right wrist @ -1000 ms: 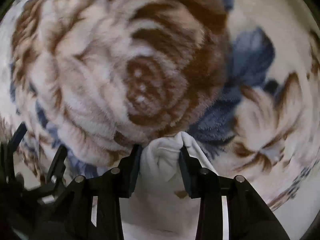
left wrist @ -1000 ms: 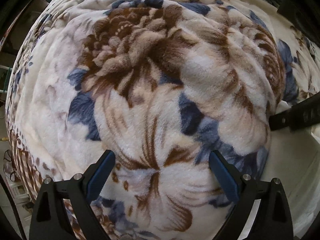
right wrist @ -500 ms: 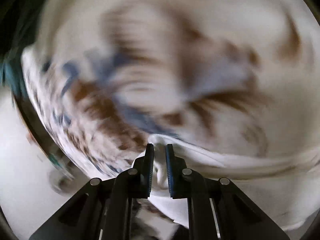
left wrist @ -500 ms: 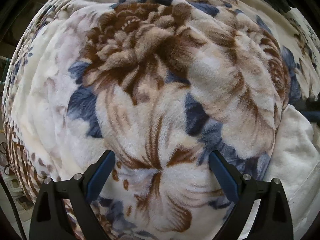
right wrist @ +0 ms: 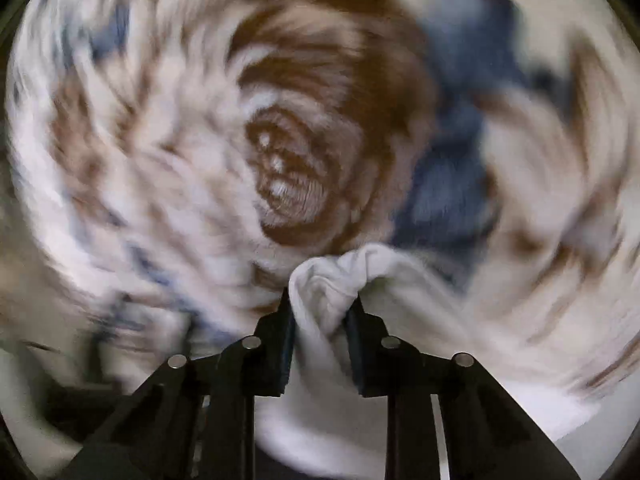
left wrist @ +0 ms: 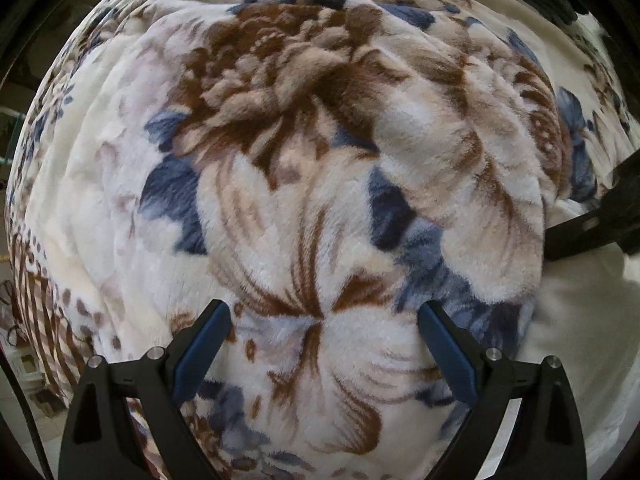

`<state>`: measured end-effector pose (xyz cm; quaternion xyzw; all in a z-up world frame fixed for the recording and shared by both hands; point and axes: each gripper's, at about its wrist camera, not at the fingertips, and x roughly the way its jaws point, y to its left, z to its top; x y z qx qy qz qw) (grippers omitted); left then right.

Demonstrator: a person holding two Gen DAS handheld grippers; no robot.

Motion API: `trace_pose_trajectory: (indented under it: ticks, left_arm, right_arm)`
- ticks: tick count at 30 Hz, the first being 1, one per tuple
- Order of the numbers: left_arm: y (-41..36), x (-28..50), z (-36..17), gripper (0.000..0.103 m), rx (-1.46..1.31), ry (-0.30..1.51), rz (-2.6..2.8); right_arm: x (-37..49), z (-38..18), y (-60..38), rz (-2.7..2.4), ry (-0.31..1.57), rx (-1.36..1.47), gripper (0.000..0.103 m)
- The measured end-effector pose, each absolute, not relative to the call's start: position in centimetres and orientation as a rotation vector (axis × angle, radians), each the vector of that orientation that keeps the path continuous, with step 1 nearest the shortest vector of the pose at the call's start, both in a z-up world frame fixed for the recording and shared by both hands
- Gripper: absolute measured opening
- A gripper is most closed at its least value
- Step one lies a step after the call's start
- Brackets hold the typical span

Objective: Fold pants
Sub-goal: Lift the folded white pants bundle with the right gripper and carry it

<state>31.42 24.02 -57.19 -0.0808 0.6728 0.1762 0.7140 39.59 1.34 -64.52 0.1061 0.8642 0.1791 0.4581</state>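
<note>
The white pants [right wrist: 328, 312] are bunched between the fingers of my right gripper [right wrist: 320, 300], which is shut on a fold of the cloth and holds it above the floral blanket; that view is blurred by motion. In the left wrist view the white pants [left wrist: 576, 340] lie at the right edge on the blanket. My left gripper [left wrist: 322, 320] is open and empty, its blue pads [left wrist: 202, 348] spread wide just above the blanket. The right gripper's black body [left wrist: 600, 220] shows at the far right edge.
A plush floral blanket [left wrist: 304, 152] in brown, blue and cream covers the whole bed surface. Its left edge drops off toward the floor [left wrist: 24, 364], where small items lie.
My right gripper has swung about with the white cloth in its grip and is now over the brown flower again. The left gripper has barely moved. The right gripper's body is back at the left view's right edge.
</note>
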Motion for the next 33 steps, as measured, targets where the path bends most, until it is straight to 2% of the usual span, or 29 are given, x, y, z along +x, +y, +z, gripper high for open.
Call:
trace_pose_trajectory:
  ticks: [2,4,7,11,12,14,16,17,20,23,24,25,28,29,31,33]
  left_arm:
    - [24.4,31.0,-57.3,0.097,-0.209,1.492,0.392]
    - [24.4,30.9,-57.5,0.097,-0.217,1.493,0.394]
    - [24.1,31.1,-57.6,0.097,-0.209,1.495,0.388]
    - [23.6,31.7,-57.7,0.097,-0.195,1.506,0.379]
    - [23.5,31.7,-57.8,0.097,-0.196,1.507,0.38]
    - [23.5,31.5,-57.8,0.097,-0.207,1.507,0.383]
    - [23.5,31.6,-57.8,0.097,-0.206,1.505,0.384]
    - [23.6,31.4,-57.7,0.097,-0.204,1.503,0.385]
    - [23.6,31.5,-57.4,0.097,-0.194,1.503,0.384]
    - [23.4,31.0,-57.3,0.097,-0.183,1.5,0.388]
    - [23.4,31.0,-57.3,0.097,-0.175,1.498,0.388]
    - [23.3,31.0,-57.3,0.097,-0.169,1.498,0.387]
    - [23.0,31.1,-57.3,0.097,-0.178,1.497,0.383]
    - [23.0,31.0,-57.3,0.097,-0.19,1.499,0.381]
    - [23.2,31.1,-57.2,0.097,-0.2,1.498,0.375]
    - [23.4,31.0,-57.1,0.097,-0.195,1.497,0.37]
  right_arm:
    - [39.3,-64.5,-2.1,0.431,2.148,0.606,0.025]
    - [38.8,-65.6,-5.9,0.352,2.106,0.845,0.019]
    - [38.2,-68.4,-9.4,0.221,2.034,1.03,0.016]
    - [37.3,-70.1,-10.4,0.191,2.023,1.266,0.017]
    - [37.7,-69.5,-10.6,0.195,2.016,1.26,0.02]
    - [38.8,-67.9,-10.1,0.239,1.997,1.123,0.036]
    - [40.8,-64.9,-9.9,0.268,1.934,0.906,0.075]
    - [41.6,-63.3,-9.1,0.302,1.898,0.774,0.077]
    - [42.1,-61.7,-3.3,0.407,1.923,0.444,0.077]
    - [41.0,-62.7,1.4,0.436,1.95,-0.055,0.075]
    - [40.4,-63.5,2.0,0.438,1.939,-0.154,0.056]
    - [40.1,-64.4,2.7,0.423,1.936,-0.221,0.046]
    - [40.2,-65.1,2.0,0.359,1.947,-0.057,0.041]
    - [40.5,-64.9,0.4,0.34,1.95,0.073,0.039]
    - [40.9,-65.3,-4.0,0.304,1.964,0.328,0.027]
    - [40.8,-65.6,-6.1,0.274,1.956,0.438,0.025]
